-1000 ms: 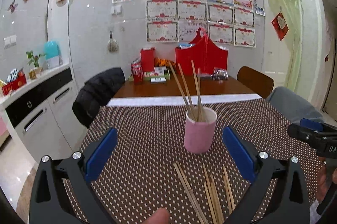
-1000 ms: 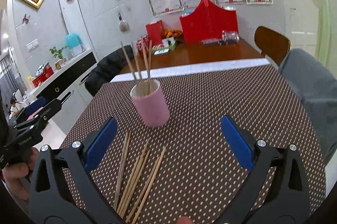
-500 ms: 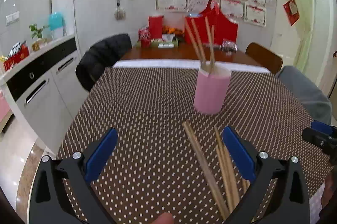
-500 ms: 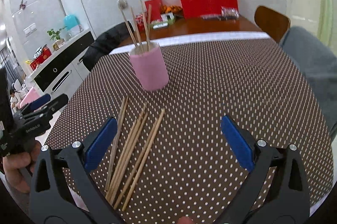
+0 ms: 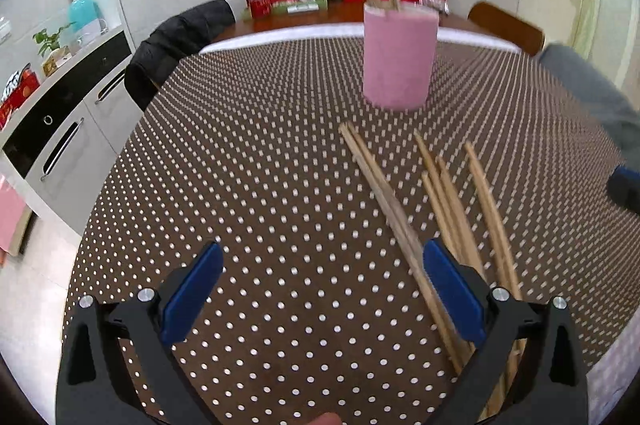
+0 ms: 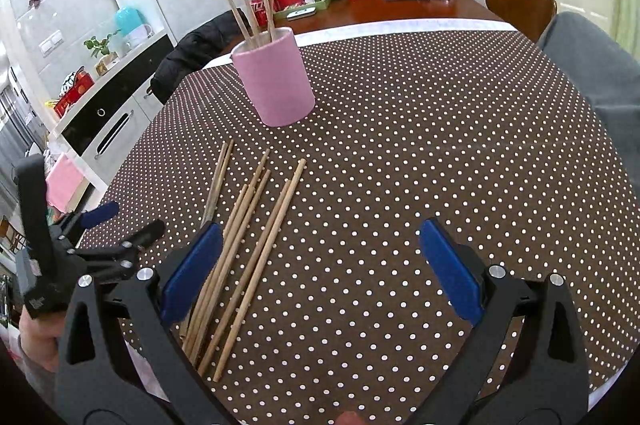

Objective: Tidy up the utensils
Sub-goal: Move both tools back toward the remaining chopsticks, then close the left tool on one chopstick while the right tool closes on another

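I'm dropping both grippers, left (image 5: 320, 289) & right (image 6: 316, 265), closer to loose wooden chopsticks (image 6: 244, 245) before pink cylindrical cup (image 6: 276, 85); both wide open, empty, pickup's next.

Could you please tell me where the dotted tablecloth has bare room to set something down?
The brown dotted tablecloth lies bare to the right of the pink cylindrical cup and the loose wooden chopsticks, out to the table's right edge. Left of the chopsticks is another bare stretch. The strip between cup and chopsticks is crowded.
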`<state>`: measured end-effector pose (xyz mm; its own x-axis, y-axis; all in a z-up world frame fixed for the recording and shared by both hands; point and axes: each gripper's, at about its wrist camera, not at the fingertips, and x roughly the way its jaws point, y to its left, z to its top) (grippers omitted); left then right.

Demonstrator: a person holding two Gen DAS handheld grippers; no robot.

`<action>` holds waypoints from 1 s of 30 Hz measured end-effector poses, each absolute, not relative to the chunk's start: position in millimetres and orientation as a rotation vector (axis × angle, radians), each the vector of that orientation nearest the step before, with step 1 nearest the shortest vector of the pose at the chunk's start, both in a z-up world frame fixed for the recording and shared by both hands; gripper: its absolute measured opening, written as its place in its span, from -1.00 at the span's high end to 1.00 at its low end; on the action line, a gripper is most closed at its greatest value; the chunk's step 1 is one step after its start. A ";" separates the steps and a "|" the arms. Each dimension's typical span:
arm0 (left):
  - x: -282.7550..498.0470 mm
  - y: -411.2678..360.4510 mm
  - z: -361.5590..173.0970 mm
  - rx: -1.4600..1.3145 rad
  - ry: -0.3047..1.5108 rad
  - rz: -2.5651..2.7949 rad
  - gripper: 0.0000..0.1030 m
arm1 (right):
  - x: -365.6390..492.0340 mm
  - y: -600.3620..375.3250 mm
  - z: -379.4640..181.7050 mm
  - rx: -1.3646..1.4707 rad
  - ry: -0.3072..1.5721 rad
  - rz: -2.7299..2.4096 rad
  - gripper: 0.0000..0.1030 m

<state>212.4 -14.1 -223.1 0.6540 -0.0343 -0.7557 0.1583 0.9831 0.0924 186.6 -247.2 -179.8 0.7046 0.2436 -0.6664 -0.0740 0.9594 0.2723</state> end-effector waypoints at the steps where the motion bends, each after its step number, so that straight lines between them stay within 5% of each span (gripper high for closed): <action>1: 213.0 -15.4 -227.2 0.160 0.865 -0.109 -0.91 | 186.6 -247.9 -181.6 0.233 0.774 0.177 -0.88; 22: 234.0 -40.7 -250.2 0.211 0.944 -0.131 -0.88 | 199.6 -252.6 -193.2 0.229 0.818 0.202 -0.88; 30: 235.6 -22.4 -238.8 0.169 0.957 -0.223 -0.12 | 204.2 -233.7 -193.3 0.220 0.826 0.258 -0.88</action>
<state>235.6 -22.4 -238.8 0.5559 -0.1141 -0.8234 0.2624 0.9640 0.0437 204.2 -233.7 -193.3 0.6501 0.3102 -0.6936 -0.1401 0.9462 0.2919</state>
